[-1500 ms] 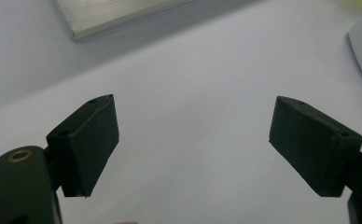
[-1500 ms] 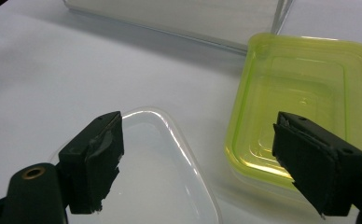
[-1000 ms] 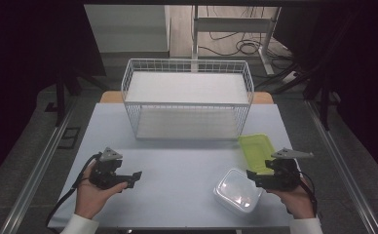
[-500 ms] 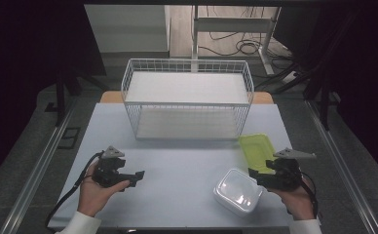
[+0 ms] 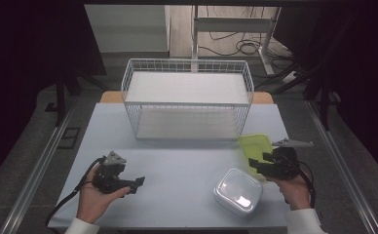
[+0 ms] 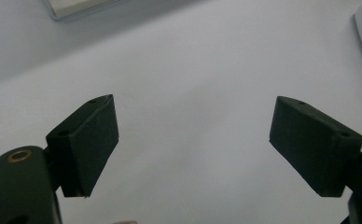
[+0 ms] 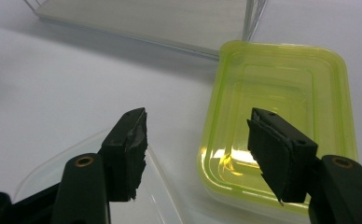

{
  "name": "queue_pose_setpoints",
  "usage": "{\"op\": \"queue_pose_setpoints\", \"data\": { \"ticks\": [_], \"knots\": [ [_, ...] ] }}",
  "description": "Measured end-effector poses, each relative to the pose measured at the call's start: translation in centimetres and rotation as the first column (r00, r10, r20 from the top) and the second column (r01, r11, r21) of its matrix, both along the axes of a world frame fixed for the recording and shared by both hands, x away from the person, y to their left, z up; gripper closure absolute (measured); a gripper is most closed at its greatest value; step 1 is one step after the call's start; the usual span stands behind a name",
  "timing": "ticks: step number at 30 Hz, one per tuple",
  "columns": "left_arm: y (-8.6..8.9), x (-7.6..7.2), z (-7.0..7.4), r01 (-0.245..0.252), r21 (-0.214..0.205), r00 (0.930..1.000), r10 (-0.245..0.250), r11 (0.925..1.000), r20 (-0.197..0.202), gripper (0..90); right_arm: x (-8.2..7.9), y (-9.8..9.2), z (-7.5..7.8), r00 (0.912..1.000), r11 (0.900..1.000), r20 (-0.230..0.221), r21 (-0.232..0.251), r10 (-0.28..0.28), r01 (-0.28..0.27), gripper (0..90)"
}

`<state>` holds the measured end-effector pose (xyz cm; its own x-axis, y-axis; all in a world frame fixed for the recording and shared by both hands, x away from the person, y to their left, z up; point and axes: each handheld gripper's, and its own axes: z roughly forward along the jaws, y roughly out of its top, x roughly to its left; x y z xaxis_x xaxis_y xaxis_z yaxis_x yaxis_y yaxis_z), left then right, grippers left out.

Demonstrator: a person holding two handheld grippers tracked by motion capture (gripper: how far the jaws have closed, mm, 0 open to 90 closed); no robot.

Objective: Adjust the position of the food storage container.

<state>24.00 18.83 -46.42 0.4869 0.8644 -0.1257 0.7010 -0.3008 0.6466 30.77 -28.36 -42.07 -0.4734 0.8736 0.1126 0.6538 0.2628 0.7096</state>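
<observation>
A yellow-green plastic lid (image 5: 254, 147) (image 7: 286, 107) lies flat on the table at the right, just in front of the wire basket (image 5: 187, 100). A clear plastic container (image 5: 237, 192) (image 7: 160, 196) sits near the front edge. My right gripper (image 5: 253, 164) (image 7: 198, 154) hovers low between the two, open, with one jaw over the lid's near corner and the other over the container's rim. At the front left my left gripper (image 5: 139, 183) (image 6: 193, 140) is held open above the bare tabletop with nothing between its jaws.
The white wire basket stands at the back middle of the pale table (image 5: 177, 170), with a white shelf inside it. Black cables trail from both grippers toward the front edge. Dark floor and metal rails flank the table.
The left gripper has drifted slightly right and toward the front edge. The right gripper has stayed almost still beside the lid.
</observation>
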Motion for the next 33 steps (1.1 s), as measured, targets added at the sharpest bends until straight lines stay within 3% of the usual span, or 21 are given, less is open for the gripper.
{"op": "queue_pose_setpoints", "data": {
  "ticks": [3, 6, 9, 10, 11, 14, 15, 16, 20, 24, 26, 33],
  "knots": [
    [0.1, -0.2, 0.2, -0.002, -0.006, 1.0, 0.002, 1.0, 0.003, 14.8, 0.6, 0.3, 0.1, 0.9998, 0.9998, -0.018, -0.02, -0.003, 0.003, 40.3],
    [0.5, -0.4, 0.6, -0.007, -0.031, 0.9999, 0.008, 0.9995, 0.014, 14.7, 1.7, 0.6, 0.6, 0.9986, 0.9973, -0.053, -0.073, -0.001, -0.003, 43.5],
    [0.6, -0.4, 0.7, -0.01, -0.033, 0.9998, 0.01, 0.9994, 0.017, 14.8, 2.6, 0.3, 0.9, 0.998, 0.9963, -0.062, -0.086, -0.012, 0.007, 45.6],
    [0.7, -0.3, 0.7, -0.006, -0.034, 0.9998, 0.007, 0.9994, 0.019, 14.8, 3.7, -0.2, 1.2, 0.9965, 0.9961, -0.075, -0.083, -0.036, 0.03, 48.2],
    [0.7, -0.3, 0.7, -0.006, -0.034, 0.9998, 0.007, 0.9994, 0.019, 14.8, 3.7, -0.2, 1.2, 0.9965, 0.9961, -0.075, -0.083, -0.036, 0.03, 48.2],
    [0.5, 0.0, 0.4, -0.005, -0.031, 0.9999, 0.005, 0.9995, 0.011, 14.7, 5.7, -1.2, 1.5, 0.9929, 0.9944, -0.096, -0.085, -0.07, 0.062, 52.8],
    [0.3, 0.2, 0.2, 0.002, -0.024, 1.0, -0.001, 0.9997, 0.004, 14.7, 7.1, -1.7, 1.4, 0.9896, 0.9924, -0.112, -0.094, -0.09, 0.08, 56.9],
    [0.3, 0.2, 0.2, 0.002, -0.024, 1.0, -0.001, 0.9997, 0.004, 14.7, 7.1, -1.7, 1.4, 0.9896, 0.9924, -0.112, -0.094, -0.09, 0.08, 56.9],
    [-0.1, 0.4, -0.3, 0.022, 0.017, 0.9997, -0.022, 0.9996, -0.012, 14.1, 10.4, -2.7, 0.6, 0.9802, 0.9866, -0.156, -0.127, -0.122, 0.102, 69.0],
    [-0.1, 0.7, -0.3, 0.027, -0.005, 0.9995, -0.027, 0.9996, -0.016, 14.1, 11.7, -3.7, 0.0, 0.9724, 0.982, -0.183, -0.147, -0.144, 0.118, 76.3],
    [0.0, 0.9, -0.3, 0.031, -0.011, 0.9993, -0.032, 0.9994, -0.021, 14.2, 12.7, -4.7, -0.2, 0.9685, 0.9806, -0.195, -0.149, -0.155, 0.127, 84.6],
    [0.0, 0.8, -0.3, 0.033, -0.003, 0.9993, -0.033, 0.9994, -0.02, 14.0, 14.7, -5.7, -1.4, 0.9582, 0.9761, -0.224, -0.162, -0.179, 0.144, 89.1]
  ]
}}
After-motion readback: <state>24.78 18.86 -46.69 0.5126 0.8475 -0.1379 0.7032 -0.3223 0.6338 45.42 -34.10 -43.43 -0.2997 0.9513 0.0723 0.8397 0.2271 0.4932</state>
